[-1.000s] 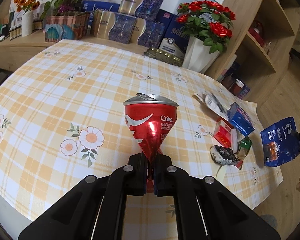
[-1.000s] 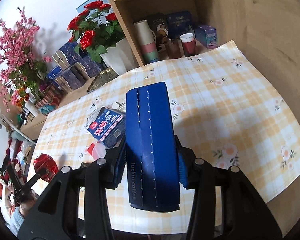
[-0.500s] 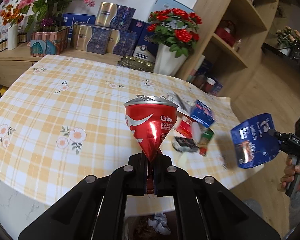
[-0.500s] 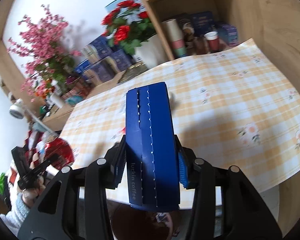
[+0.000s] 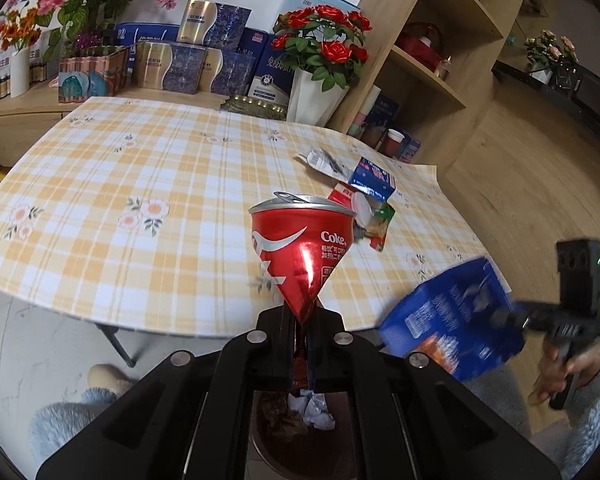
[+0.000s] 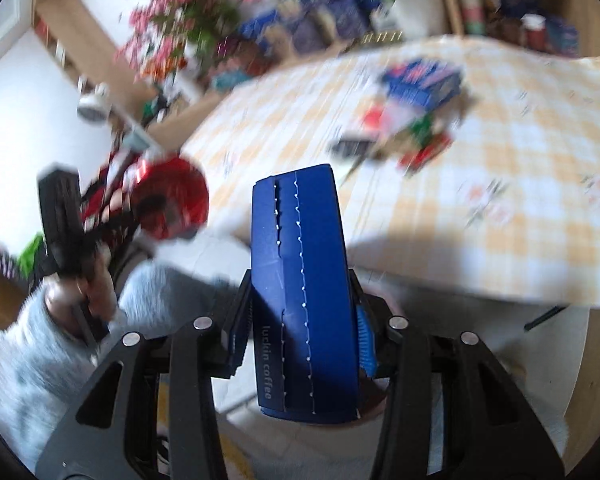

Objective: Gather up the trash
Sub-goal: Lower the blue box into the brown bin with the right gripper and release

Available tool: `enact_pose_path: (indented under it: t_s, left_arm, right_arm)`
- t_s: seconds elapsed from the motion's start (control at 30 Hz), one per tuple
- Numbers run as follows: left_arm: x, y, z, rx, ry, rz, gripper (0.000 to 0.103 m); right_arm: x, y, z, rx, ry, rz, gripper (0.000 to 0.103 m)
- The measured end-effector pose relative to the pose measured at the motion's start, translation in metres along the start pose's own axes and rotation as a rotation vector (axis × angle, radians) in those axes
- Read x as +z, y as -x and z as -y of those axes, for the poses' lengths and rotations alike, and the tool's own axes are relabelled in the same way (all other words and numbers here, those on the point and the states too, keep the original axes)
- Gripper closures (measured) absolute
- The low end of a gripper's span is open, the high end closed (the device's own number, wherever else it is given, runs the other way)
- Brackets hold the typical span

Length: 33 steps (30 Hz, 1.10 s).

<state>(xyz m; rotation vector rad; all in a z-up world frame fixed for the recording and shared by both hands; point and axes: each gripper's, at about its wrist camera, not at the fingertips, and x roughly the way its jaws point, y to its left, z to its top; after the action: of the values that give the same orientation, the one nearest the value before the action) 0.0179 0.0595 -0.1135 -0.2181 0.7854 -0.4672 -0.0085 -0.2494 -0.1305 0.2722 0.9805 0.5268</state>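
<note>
Table edge now sits behind both grippers: left gripper [image 5: 302,326] pinches the crushed can [image 5: 302,246], right gripper [image 6: 300,344] clamps the blue carton [image 6: 302,292], both swung over the bin [image 5: 296,424] at lower centre (drop next, probably)

wooden shelves [image 5: 440,60]; checked tablecloth [image 5: 140,208]

Both tongs have drawn back off the surface [image 5: 100,216] edge, so the crushed can [image 5: 302,252] and blue coffee bag [image 6: 304,300] now hang above the bin [image 5: 300,424], which has come into sight below.
</note>
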Motion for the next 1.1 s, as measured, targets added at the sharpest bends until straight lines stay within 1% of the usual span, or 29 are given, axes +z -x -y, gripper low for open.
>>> enact_pose_path:
  t_s: [0.03, 0.13, 0.23, 0.33, 0.43, 0.5, 0.57, 0.7, 0.83, 0.97, 1.1]
  left_arm:
    - [-0.002, 0.002, 0.0, 0.0, 0.002, 0.0, 0.099]
    - [-0.008, 0.006, -0.001, -0.004, 0.01, -0.003, 0.099]
    - [-0.011, 0.011, 0.0, -0.003, 0.008, 0.006, 0.099]
    - [-0.012, 0.015, 0.0, -0.005, 0.016, 0.016, 0.099]
    - [-0.013, 0.016, -0.001, -0.009, 0.018, 0.017, 0.098]
    - [-0.015, 0.014, -0.001, -0.009, 0.015, 0.012, 0.099]
    - [-0.016, 0.011, -0.001, -0.01, 0.017, 0.006, 0.099]
    - [-0.021, 0.006, 0.0, -0.021, 0.021, -0.007, 0.099]
    - [-0.025, 0.002, 0.001, -0.026, 0.007, -0.023, 0.099]
    - [-0.027, 0.003, 0.001, -0.023, -0.005, -0.023, 0.098]
    - [-0.027, 0.004, 0.0, -0.022, -0.002, -0.023, 0.098]
  right_arm:
    - [-0.004, -0.004, -0.005, 0.004, 0.016, -0.004, 0.058]
    - [-0.014, -0.022, -0.016, -0.003, 0.036, -0.077, 0.059]
    - [-0.021, -0.029, -0.028, 0.004, 0.091, -0.104, 0.059]
    - [-0.026, -0.037, -0.029, 0.026, 0.059, -0.155, 0.059]
    - [-0.031, -0.04, -0.026, 0.038, 0.057, -0.191, 0.059]
    - [-0.036, -0.045, -0.016, 0.034, 0.01, -0.224, 0.059]
    - [-0.043, -0.05, -0.007, 0.018, -0.029, -0.251, 0.059]
    - [-0.055, -0.075, 0.017, -0.112, -0.092, -0.326, 0.059]
    - [-0.06, -0.095, 0.028, -0.199, -0.11, -0.366, 0.059]
    - [-0.062, -0.112, 0.028, -0.205, -0.127, -0.394, 0.059]
    - [-0.062, -0.133, 0.024, -0.18, -0.158, -0.408, 0.058]
